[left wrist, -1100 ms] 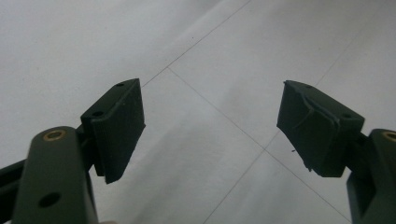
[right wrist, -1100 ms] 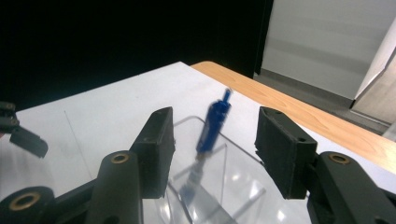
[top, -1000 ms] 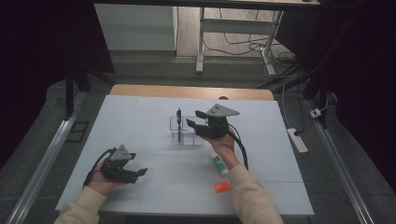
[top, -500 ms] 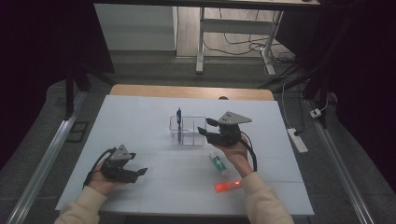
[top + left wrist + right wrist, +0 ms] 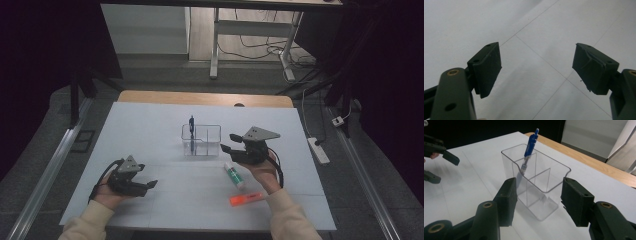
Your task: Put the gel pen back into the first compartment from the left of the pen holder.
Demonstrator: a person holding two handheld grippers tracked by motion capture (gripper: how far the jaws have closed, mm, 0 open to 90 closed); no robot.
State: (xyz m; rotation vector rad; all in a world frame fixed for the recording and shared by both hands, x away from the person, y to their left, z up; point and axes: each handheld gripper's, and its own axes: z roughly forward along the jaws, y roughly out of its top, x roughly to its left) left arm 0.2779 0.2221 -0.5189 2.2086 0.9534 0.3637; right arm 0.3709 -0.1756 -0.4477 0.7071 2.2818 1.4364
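Clear organizer (image 5: 536, 187) beyond right claw (image 5: 537, 197), jaws half apart, empty; left claw (image 5: 536, 67) wide, empty.

- The high view hangs above my side, facing forward and down over the whole white tabletop (image 5: 165, 125).
- My left gripper view looks steeply down, close to bare tabletop.
- My right gripper view looks nearly level, close on the clear divided organizer (image 5: 536, 182), shared with the high view (image 5: 201, 140).
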